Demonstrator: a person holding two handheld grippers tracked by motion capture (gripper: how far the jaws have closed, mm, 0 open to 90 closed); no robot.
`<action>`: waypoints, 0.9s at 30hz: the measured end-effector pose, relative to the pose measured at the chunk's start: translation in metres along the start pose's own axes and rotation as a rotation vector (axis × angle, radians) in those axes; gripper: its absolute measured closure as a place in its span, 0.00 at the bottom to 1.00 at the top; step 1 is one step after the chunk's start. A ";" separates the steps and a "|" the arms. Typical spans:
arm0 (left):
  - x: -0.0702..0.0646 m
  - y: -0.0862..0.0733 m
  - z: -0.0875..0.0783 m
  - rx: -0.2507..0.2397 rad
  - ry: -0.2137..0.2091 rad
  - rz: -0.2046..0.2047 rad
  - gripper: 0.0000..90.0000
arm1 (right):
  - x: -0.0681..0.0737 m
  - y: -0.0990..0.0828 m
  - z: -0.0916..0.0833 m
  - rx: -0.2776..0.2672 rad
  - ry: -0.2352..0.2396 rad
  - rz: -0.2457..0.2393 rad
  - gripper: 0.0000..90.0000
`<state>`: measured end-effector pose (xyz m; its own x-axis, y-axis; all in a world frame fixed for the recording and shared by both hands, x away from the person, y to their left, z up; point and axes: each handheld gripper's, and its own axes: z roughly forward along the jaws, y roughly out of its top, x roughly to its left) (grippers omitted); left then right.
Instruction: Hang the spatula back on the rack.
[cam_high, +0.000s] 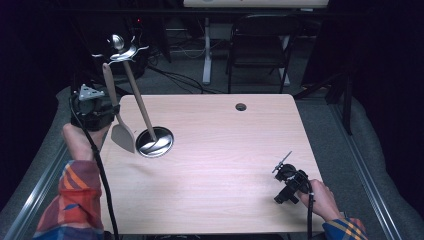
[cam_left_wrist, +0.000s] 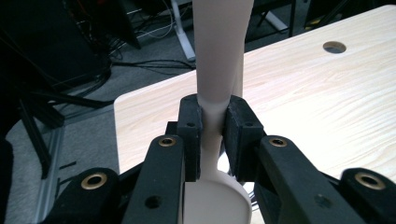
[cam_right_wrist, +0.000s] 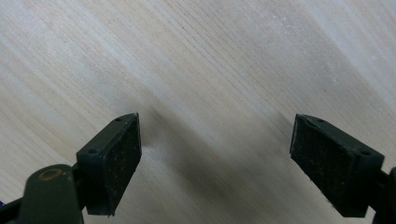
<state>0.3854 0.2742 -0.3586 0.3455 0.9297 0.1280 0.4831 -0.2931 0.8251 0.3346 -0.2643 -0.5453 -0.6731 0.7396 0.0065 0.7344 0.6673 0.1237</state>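
A beige spatula (cam_high: 120, 131) hangs upright at the table's left edge, handle up and blade down. My left gripper (cam_high: 109, 112) is shut on its narrow neck; in the left gripper view the black pads (cam_left_wrist: 191, 126) press on the spatula (cam_left_wrist: 219, 56) from both sides. Just right of it stands a utensil stand (cam_high: 141, 105) with a round steel base, a slanted rod and shiny hooks at the top. My right gripper (cam_high: 283, 165) rests near the table's front right, held by a hand. Its jaws stand wide open over bare wood (cam_right_wrist: 215, 154).
The light wooden table (cam_high: 225, 165) has a cable hole (cam_high: 241, 107) near its far edge. Behind it stand a dark folding chair (cam_high: 260, 45) and a white desk leg (cam_high: 206, 50), with cables on the floor.
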 end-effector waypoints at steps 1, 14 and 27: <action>0.000 0.000 0.000 0.000 0.000 0.000 0.86 | 0.000 0.000 0.000 0.001 0.000 -0.001 0.18; -0.002 -0.002 0.007 -0.042 -0.018 -0.006 0.86 | 0.000 -0.005 0.000 0.004 0.002 0.009 0.18; -0.006 -0.006 0.006 -0.073 -0.019 0.019 0.69 | 0.001 -0.006 0.000 0.001 -0.001 0.011 0.18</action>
<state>0.3850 0.2696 -0.3677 0.3691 0.9197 0.1341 0.4164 -0.2926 0.8608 0.3299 -0.2677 -0.5462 -0.6645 0.7473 0.0068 0.7422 0.6588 0.1230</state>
